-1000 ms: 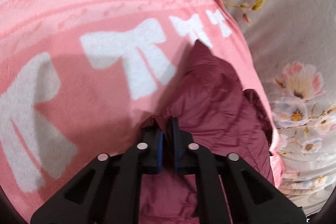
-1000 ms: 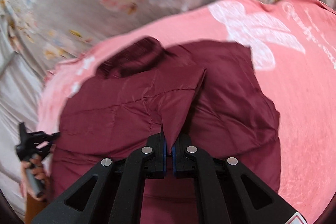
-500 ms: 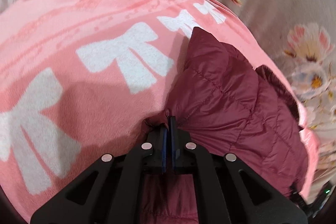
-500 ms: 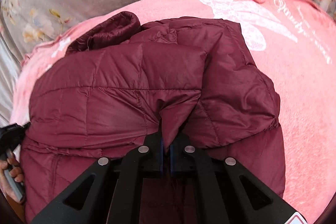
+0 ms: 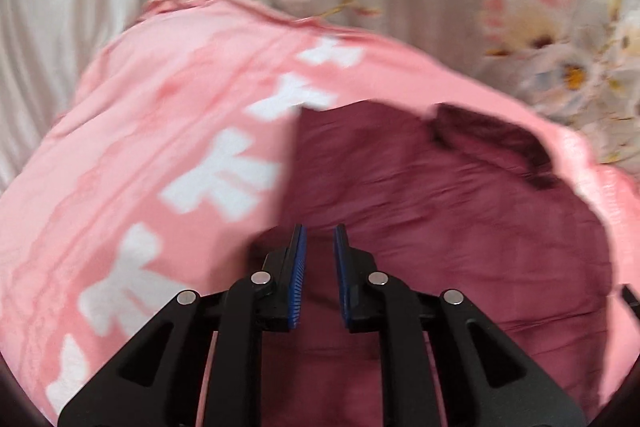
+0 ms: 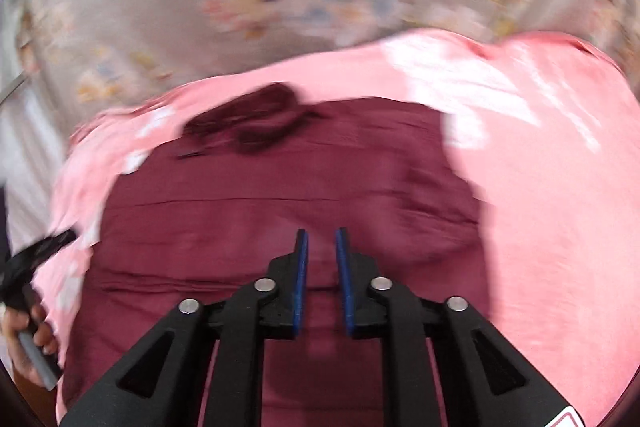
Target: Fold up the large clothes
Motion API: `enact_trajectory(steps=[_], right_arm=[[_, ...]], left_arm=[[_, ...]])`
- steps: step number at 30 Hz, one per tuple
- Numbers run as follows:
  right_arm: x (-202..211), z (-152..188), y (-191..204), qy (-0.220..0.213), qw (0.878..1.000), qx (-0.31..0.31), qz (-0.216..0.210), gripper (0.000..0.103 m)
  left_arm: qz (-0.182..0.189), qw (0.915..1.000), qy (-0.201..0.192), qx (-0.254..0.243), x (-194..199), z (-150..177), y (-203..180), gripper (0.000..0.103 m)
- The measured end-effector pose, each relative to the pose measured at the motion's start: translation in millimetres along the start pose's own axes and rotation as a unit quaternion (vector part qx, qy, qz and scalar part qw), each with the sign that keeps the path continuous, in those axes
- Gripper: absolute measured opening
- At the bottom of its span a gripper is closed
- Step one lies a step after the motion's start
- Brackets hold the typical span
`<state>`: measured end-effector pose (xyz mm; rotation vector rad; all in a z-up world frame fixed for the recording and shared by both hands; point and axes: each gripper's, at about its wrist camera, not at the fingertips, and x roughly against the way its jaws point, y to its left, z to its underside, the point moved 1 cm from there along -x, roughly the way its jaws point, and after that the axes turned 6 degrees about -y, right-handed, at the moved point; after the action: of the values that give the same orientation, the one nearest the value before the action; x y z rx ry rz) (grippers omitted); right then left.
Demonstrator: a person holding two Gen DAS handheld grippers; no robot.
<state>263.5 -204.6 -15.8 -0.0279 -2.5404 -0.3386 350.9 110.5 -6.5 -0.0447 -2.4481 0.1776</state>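
Maroon quilted puffer jacket (image 6: pixel 280 211) lies folded on the pink bow-print blanket (image 5: pixel 140 147), so my left gripper (image 5: pixel 320 239) and right gripper (image 6: pixel 322 243) hang narrowly parted, empty.

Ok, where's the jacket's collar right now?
The dark collar sits at the far end of the maroon jacket, upper left in the right wrist view, lying on the pink blanket near its edge by the floral sheet.

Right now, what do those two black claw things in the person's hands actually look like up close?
Both look alike. The left gripper and right gripper are matte black frames with triangular cut-outs and round silver pivot pins. Their jaws are thin flat plates faced with ribbed blue pads. The right one carries a small red-edged label at its corner. No cables show.
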Motion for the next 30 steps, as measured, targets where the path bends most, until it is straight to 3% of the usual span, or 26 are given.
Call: enact_trajectory(steps=[3, 7, 10, 18, 27, 30], right_arm=[[-26, 7, 44, 0.019, 0.999, 0.042, -0.024, 0.003], [-60, 22, 62, 0.058, 0.997, 0.051, -0.033, 0.003], [-76, 35, 57, 0.077, 0.996, 0.041, -0.032, 0.002], [-80, 52, 54, 0.079, 0.995, 0.046, -0.033, 0.000], [-80, 53, 53, 0.080, 0.995, 0.042, -0.040, 0.000], [-65, 46, 49, 0.109, 0.993, 0.039, -0.038, 0.004]], left_arm=[[0.038, 0.9988, 0.019, -0.024, -11, 2, -45, 0.014], [0.049, 0.9961, 0.058, -0.043, -39, 23, -76, 0.014], [0.041, 0.9955, 0.073, -0.044, -54, 39, -78, 0.014], [0.033, 0.9954, 0.061, -0.066, -58, 61, -80, 0.013], [0.026, 0.9949, 0.050, -0.084, -58, 66, -81, 0.013], [0.043, 0.9952, 0.052, -0.070, -54, 63, -74, 0.014]])
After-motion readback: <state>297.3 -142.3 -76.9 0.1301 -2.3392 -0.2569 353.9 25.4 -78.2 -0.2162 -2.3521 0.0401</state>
